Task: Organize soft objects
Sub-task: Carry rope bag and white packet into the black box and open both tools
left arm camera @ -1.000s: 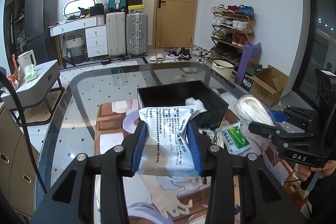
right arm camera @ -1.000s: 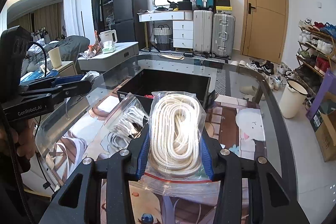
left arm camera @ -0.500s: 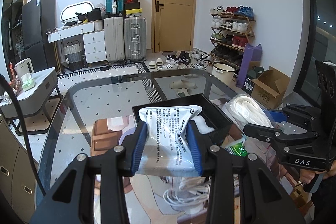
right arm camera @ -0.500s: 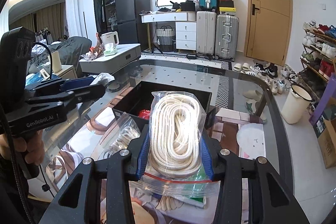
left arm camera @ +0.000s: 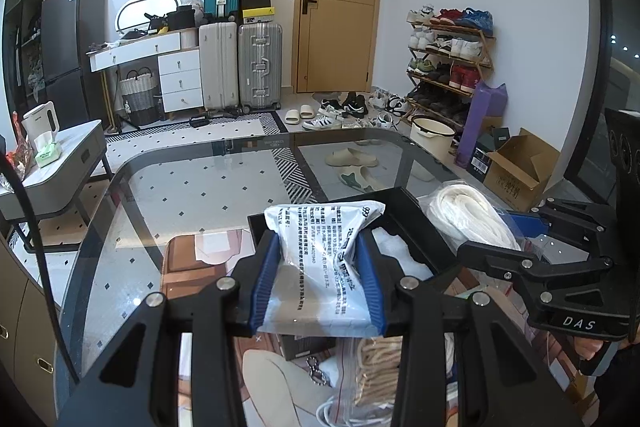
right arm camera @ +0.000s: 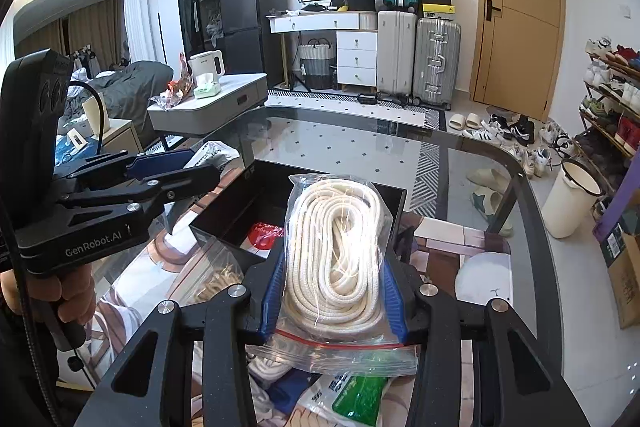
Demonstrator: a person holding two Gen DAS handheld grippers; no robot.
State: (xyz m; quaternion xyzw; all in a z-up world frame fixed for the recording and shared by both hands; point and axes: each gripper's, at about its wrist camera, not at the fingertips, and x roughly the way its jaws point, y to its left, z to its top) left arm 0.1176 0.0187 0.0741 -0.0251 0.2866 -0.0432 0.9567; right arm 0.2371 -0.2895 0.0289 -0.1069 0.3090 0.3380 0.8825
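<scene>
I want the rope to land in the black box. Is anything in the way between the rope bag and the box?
Nothing visible blocks it. The right claw holds the rope bag up in front of the open black box. The box already holds a red thing, but dark space shows beside it.

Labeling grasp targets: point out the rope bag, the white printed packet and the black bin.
rope bag (right arm camera: 336,251), right wrist view, middle of the coil
white printed packet (left arm camera: 320,259), left wrist view, printed face
black bin (right arm camera: 240,205), right wrist view, left wall

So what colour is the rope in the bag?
Creamy white rope, seen best from the right wrist.
</scene>
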